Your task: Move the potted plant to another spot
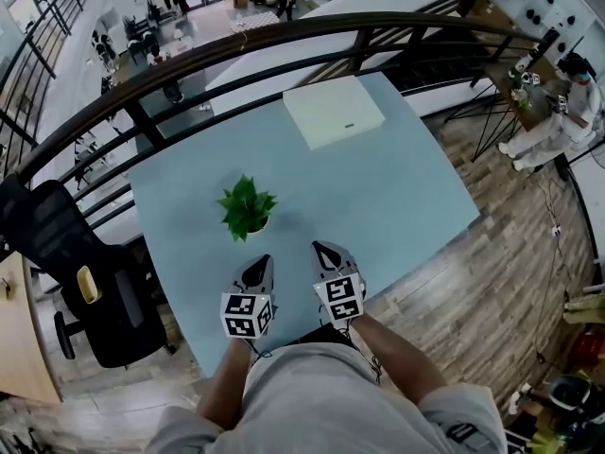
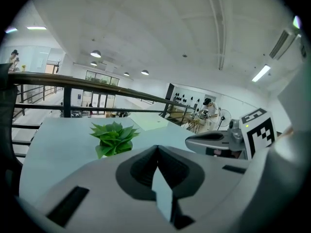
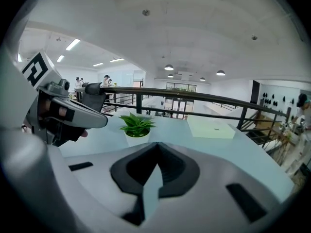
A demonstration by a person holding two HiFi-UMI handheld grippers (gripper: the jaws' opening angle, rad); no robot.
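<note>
just ahead, potted plant (image 1: 246, 206) on table (image 1: 406, 197)

Bright, even indoor light from round ceiling lamps (image 3: 168, 67) and strip lights (image 2: 261, 73). Faint, soft shadows on pale table (image 1: 397, 187). Heavy fisheye bending throughout; black vignette round both gripper views. Nearest foreground soft, slightly out of focus.
</note>
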